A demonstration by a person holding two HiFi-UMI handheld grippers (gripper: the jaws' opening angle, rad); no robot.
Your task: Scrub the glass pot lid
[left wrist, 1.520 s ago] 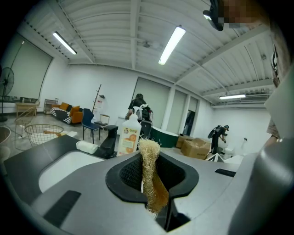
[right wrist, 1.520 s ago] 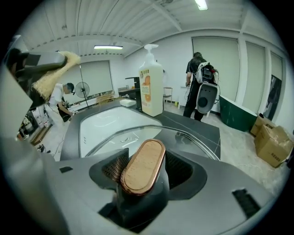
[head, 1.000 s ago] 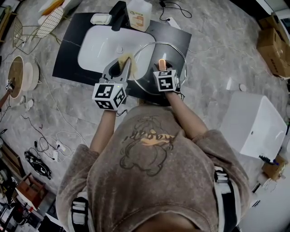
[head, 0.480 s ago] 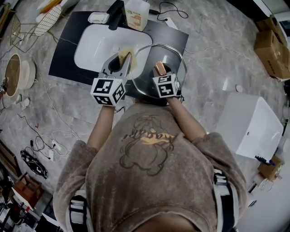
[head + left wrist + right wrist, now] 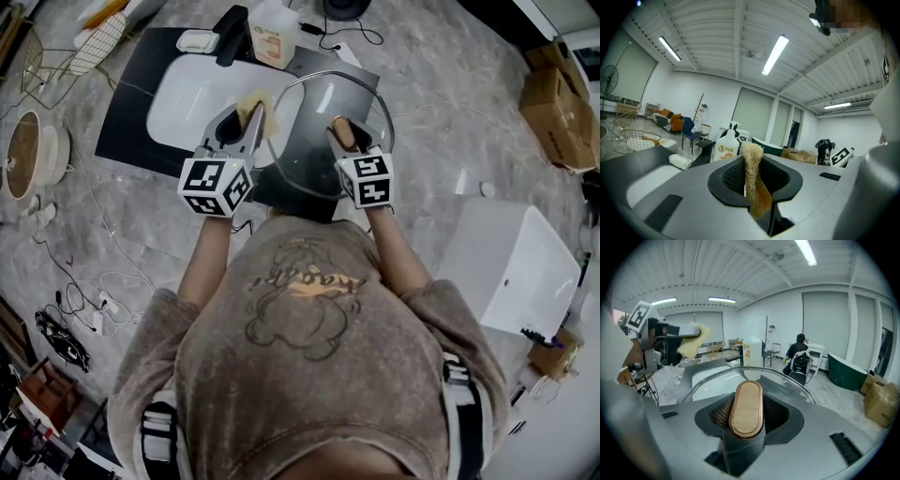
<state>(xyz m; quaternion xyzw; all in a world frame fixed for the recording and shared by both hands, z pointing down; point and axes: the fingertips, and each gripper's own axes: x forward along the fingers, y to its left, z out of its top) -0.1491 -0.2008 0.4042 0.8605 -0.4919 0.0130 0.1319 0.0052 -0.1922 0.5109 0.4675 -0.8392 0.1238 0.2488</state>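
Observation:
The glass pot lid [image 5: 314,117] with a metal rim is held up over the black counter, right of the white sink basin [image 5: 183,98]. My right gripper [image 5: 343,131] is shut on its wood-topped knob [image 5: 745,408], which stands between the jaws; the glass [image 5: 785,380] spreads out ahead. My left gripper [image 5: 246,117] is shut on a tan loofah scrubber [image 5: 256,101], by the lid's left rim; whether it touches is unclear. The loofah [image 5: 752,180] stands upright between the jaws. From the right gripper view, the left gripper [image 5: 663,336] and loofah [image 5: 693,341] hover at the left.
A soap bottle [image 5: 273,23], a dark faucet [image 5: 232,33] and a white soap bar [image 5: 197,40] sit behind the basin. A wire basket [image 5: 56,56] and a round pot [image 5: 28,155] lie to the left. A white box [image 5: 520,258] and cardboard boxes [image 5: 562,103] are at the right. Cables trail on the floor.
The lid has come up off the counter and shifted right with the right gripper. The left gripper with the loofah drifted slightly left and back, keeping near the lid's left rim.

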